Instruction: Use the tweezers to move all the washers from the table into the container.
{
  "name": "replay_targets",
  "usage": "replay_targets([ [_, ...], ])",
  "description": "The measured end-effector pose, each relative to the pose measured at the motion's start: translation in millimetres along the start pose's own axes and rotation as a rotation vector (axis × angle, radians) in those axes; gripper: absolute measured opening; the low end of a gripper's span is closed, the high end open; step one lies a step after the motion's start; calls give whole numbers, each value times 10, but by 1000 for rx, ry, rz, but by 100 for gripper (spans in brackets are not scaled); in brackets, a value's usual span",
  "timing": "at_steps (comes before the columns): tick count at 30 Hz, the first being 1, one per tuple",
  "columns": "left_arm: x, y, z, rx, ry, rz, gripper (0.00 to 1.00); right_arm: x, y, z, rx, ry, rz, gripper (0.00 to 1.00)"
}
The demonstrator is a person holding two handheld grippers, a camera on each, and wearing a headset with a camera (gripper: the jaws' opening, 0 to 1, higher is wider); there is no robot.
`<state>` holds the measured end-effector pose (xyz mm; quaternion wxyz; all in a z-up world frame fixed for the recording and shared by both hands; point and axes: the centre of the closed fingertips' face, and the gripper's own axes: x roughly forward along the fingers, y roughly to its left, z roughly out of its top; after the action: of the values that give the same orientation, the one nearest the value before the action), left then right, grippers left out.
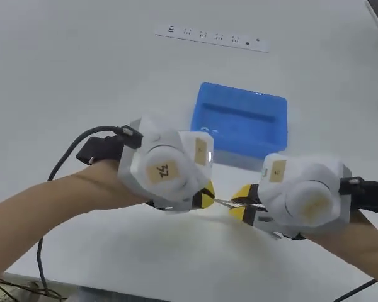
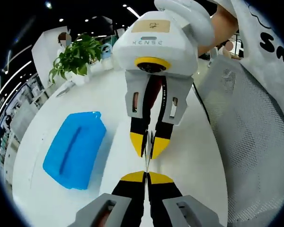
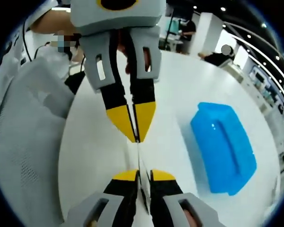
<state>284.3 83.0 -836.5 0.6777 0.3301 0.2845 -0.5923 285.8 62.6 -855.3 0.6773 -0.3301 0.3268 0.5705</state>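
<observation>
Thin metal tweezers [image 1: 224, 203] span the small gap between my two grippers, which face each other tip to tip above the white table [image 1: 82, 82]. My left gripper [image 1: 206, 198] is shut on one end of the tweezers [image 2: 147, 164]; its yellow tips [image 2: 146, 176] are pressed together. My right gripper [image 1: 242, 203] is shut on the other end [image 3: 138, 153], with its own tips [image 3: 138, 175] closed as well. In the left gripper view the right gripper [image 2: 148, 145] hangs down from above. The blue container [image 1: 240, 121] stands just behind the grippers, and appears again [image 2: 75, 147] [image 3: 226, 147] off to the side.
A white power strip [image 1: 211, 36] lies at the far side of the table. A black cable [image 1: 62, 165] trails from the left gripper over the front edge. A potted plant [image 2: 76, 56] stands at the table's end, and a mesh chair [image 2: 258, 142] is beside the table.
</observation>
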Motion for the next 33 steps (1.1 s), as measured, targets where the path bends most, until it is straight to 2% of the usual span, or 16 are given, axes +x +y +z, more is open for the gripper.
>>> replay_targets([
  [2, 46, -7, -75, 21, 27, -3, 0, 17, 12, -8, 25, -8, 3, 6],
  [4, 72, -12, -114, 19, 35, -7, 0, 18, 15, -8, 38, -16, 2, 6],
  [7, 102, -26, -186, 20, 63, -21, 0, -16, 1, -6, 86, -27, -17, 12],
  [9, 100, -21, -179, 20, 58, -22, 0, -86, -9, 10, 125, -46, -43, 17],
  [11, 111, -32, -185, 18, 65, -27, 0, -177, -13, 7, 177, -62, -77, 20],
  [12, 107, -25, -185, 29, 69, -17, 0, -223, -10, 5, 204, -69, -92, 22],
  [14, 120, -60, -217, 54, 96, -30, 0, -354, 35, 10, 251, -89, -117, 26],
  [17, 138, -41, -263, 23, 130, 5, 0, -594, 90, 4, 339, -130, -173, 30],
  [19, 150, -56, -197, -5, 110, 0, 6, -722, 118, 8, 384, -150, -203, 33],
  [22, 135, -64, -174, -114, 115, 27, 21, -971, 148, 38, 474, -211, -257, 38],
  [23, 122, -63, -154, -139, 102, 35, 23, -1030, 151, 45, 494, -227, -271, 40],
  [26, -39, -45, -40, -295, 24, 89, 31, -1232, 129, 67, 561, -290, -325, 50],
  [27, -101, -42, -23, -335, 9, 108, 35, -1323, 96, 63, 591, -319, -358, 52],
  [28, -160, -46, -5, -372, -4, 124, 39, -1373, 82, 61, 609, -338, -370, 53],
  [31, -439, -79, 82, -507, -83, 199, 55, -1571, 3, 30, 685, -411, -427, 57],
  [33, -622, -136, 146, -560, -143, 227, 63, -1665, -35, 3, 697, -435, -456, 59],
])
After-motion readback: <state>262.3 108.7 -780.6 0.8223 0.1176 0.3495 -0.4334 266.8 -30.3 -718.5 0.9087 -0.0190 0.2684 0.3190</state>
